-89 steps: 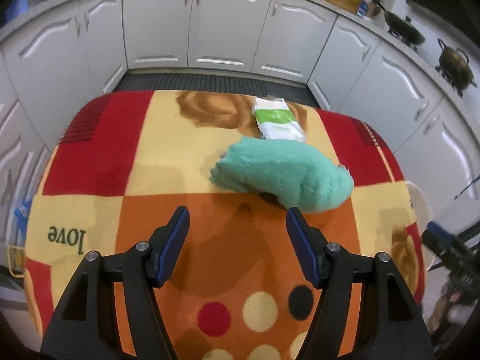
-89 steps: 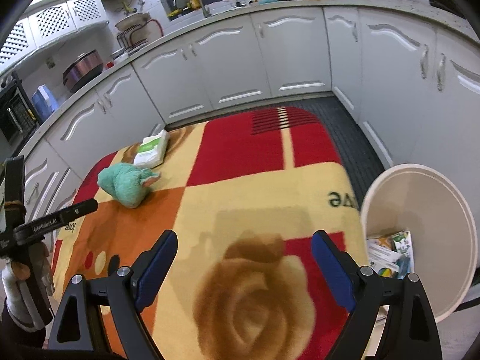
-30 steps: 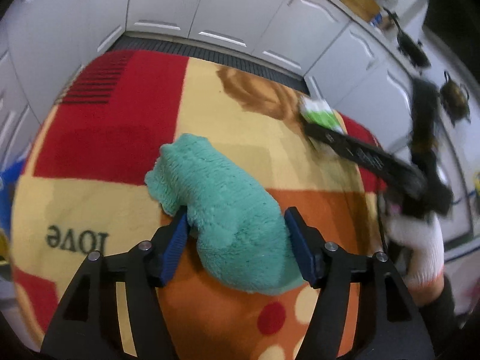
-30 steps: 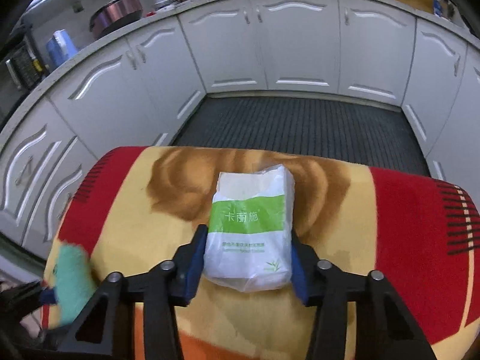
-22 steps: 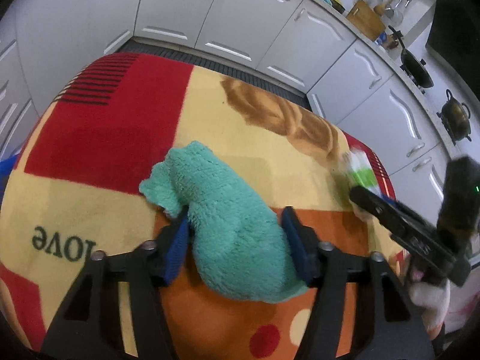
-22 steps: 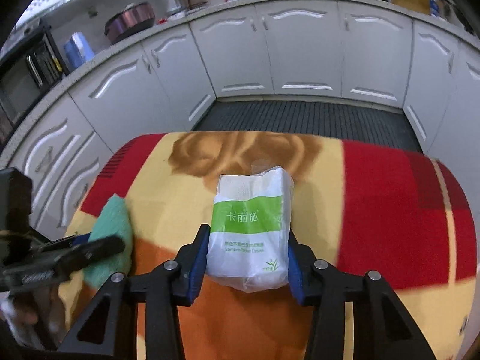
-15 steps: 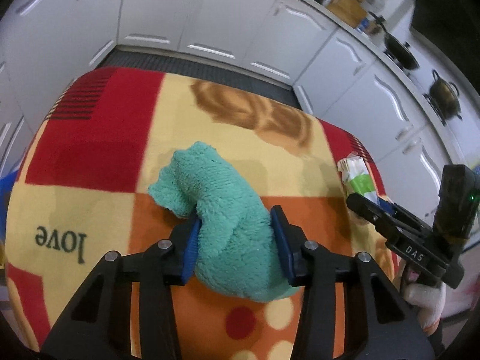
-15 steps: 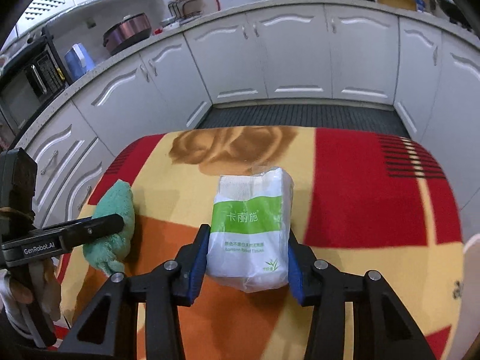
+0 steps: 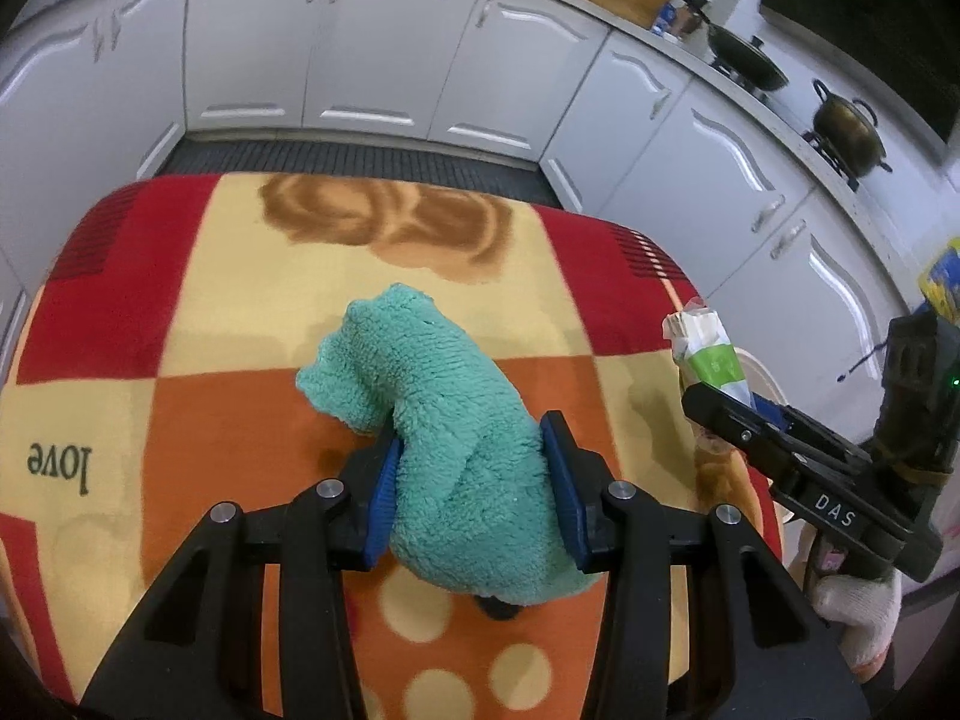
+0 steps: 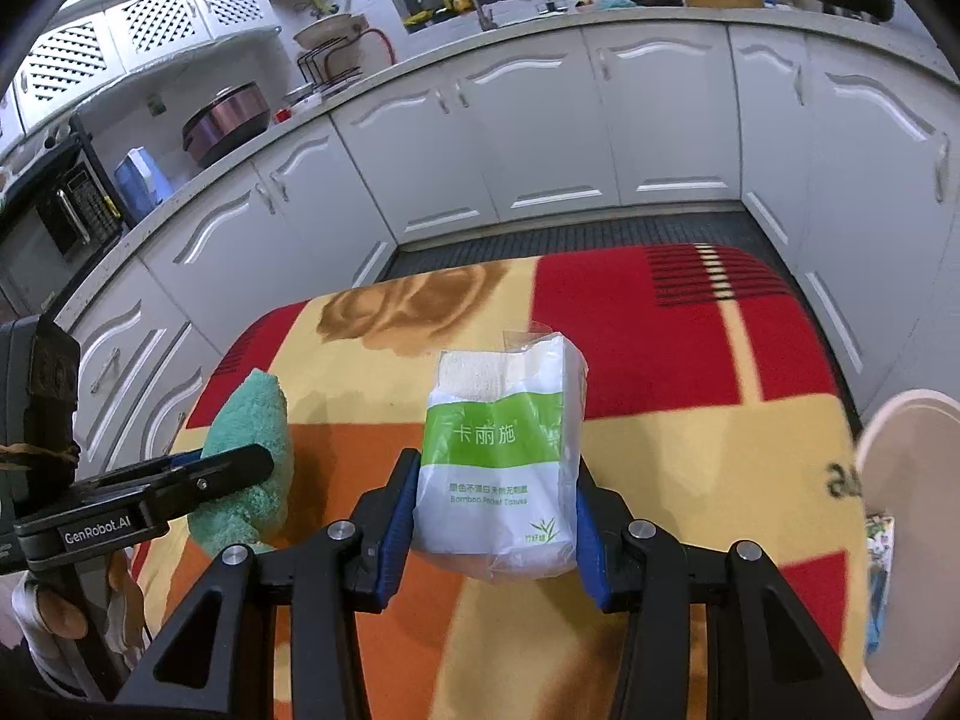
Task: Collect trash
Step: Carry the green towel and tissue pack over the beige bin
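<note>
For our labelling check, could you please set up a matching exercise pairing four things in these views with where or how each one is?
Things:
1. green cloth
2. tissue pack
3. white bin
4. blanket

States:
A. spread over the table, with "love" printed on it
B. clamped in the right gripper
C. beside the table edge, wrappers inside
D. clamped in the left gripper

Pairs: 1-D, 2-B, 3-C, 4-A

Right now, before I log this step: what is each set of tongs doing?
Left tongs: closed on the green cloth.
Right tongs: closed on the tissue pack.
</note>
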